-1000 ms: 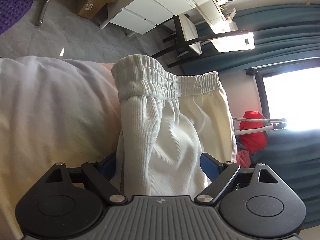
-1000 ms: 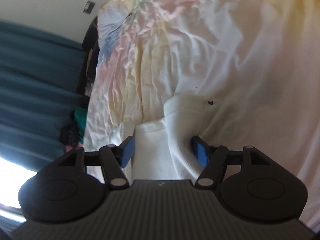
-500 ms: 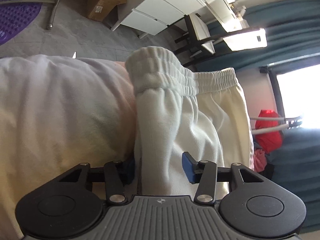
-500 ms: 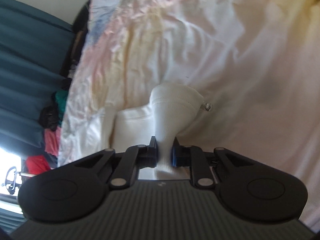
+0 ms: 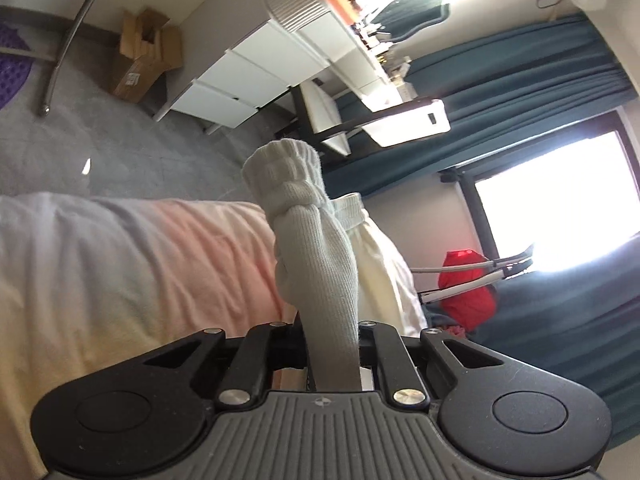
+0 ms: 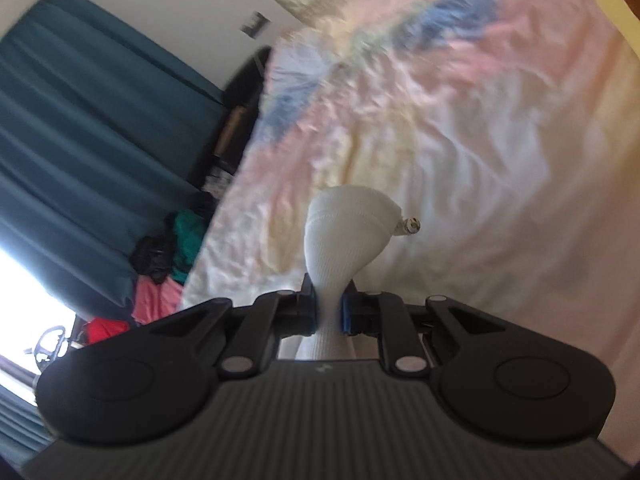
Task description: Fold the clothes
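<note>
The white ribbed garment [image 5: 316, 264] with an elastic waistband [image 5: 284, 172] is bunched and lifted off the pastel bed sheet [image 5: 140, 264]. In the left wrist view my left gripper [image 5: 330, 344] has its jaws closing tight on the cloth just below the waistband. The rest of the garment [image 5: 380, 264] trails down to the bed on the right. In the right wrist view my right gripper [image 6: 330, 312] is shut on a hem end of the same garment [image 6: 344, 224], which flares above the blue pads. A small metal bead [image 6: 412, 225] hangs from that end.
A white drawer unit [image 5: 256, 68], a cardboard box [image 5: 144, 56] and a black-framed chair [image 5: 320, 116] stand on the grey floor beyond the bed. Teal curtains [image 5: 520, 80], a red bag [image 5: 466, 284] and a heap of clothes [image 6: 160, 264] lie at the bedside.
Both grippers went from open around the flat garment to pinched on it, the right one first. Both then rose, pulling the cloth up off the sheet into narrow bunches.
</note>
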{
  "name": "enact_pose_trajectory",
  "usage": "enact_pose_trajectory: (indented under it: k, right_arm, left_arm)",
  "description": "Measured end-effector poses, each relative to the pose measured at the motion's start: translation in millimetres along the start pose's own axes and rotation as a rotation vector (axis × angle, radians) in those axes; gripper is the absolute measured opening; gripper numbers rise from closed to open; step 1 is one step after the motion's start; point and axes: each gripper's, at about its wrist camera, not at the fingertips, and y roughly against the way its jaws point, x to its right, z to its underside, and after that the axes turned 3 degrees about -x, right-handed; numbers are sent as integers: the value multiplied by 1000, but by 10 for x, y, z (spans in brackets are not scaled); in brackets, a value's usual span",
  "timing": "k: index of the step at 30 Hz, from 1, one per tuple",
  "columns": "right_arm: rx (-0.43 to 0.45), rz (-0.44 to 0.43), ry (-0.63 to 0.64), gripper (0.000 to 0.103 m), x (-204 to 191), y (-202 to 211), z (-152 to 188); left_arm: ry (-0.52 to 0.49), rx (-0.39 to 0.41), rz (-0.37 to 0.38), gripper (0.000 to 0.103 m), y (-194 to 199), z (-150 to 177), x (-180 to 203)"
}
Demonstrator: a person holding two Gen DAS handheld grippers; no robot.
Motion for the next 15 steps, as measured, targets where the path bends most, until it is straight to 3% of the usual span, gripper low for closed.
enact_pose_trajectory:
  k: [4,7,12,15]
  right_arm:
    - [29,-35,85,15,-650,-252,-57]
    - [39,-6,148,15,-1135,-705,-17]
    - [41,79,238,15,-1780,-1613,132]
    - [49,137,298,15,-1972,-2217,277]
  left_arm:
    - [-60,25,11,12,-232,-128,560]
    - [-70,25,-6,13,-668,-260,953]
    - [-109,24,-83,13,-1718,-412,1535]
    - [-209,19,-147,13,-2525,-409,1849]
